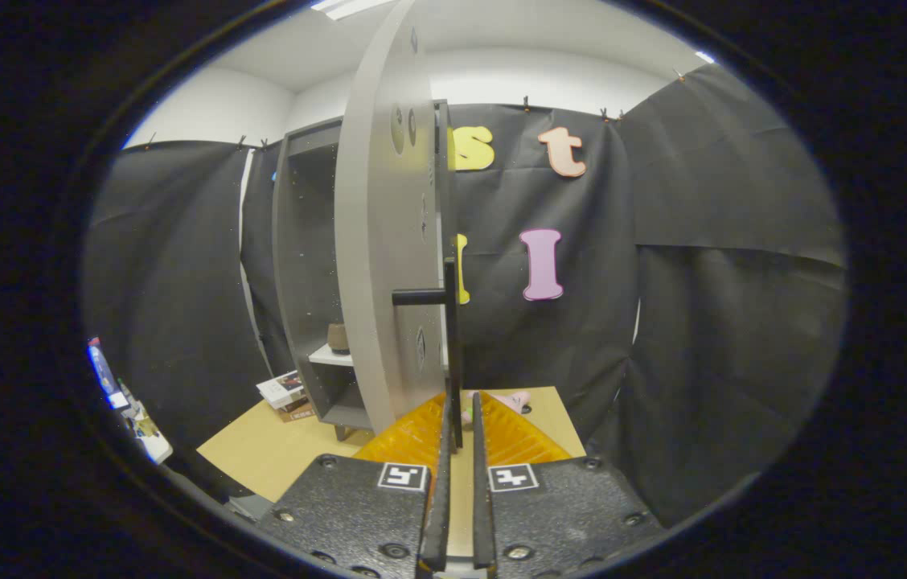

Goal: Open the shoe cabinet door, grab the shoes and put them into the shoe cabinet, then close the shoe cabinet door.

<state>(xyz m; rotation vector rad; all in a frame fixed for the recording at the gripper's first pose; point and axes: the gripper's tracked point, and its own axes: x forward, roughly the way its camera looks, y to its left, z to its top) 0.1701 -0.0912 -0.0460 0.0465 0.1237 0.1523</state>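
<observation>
Gripper view puts the grey flat-panelled shoe cabinet door edge-on just ahead of you, swung well out from the grey open-fronted shoe cabinet. Its slim black bar handle runs down between the fingers. Your gripper has its two dark fingers nearly together with the bar's lower end in the narrow gap. They look clenched on the handle, though you cannot confirm that both pads press on it.

Judge the door as a stiff, light board that swings on its hinges. The thin bar is hard and probably slick, so hold it squarely across its width.

A pink soft-looking shoe lies just beyond the fingertips on the tan tabletop. It seems pliable, so pinch its rim. A small brown object sits on the cabinet's shelf.
</observation>
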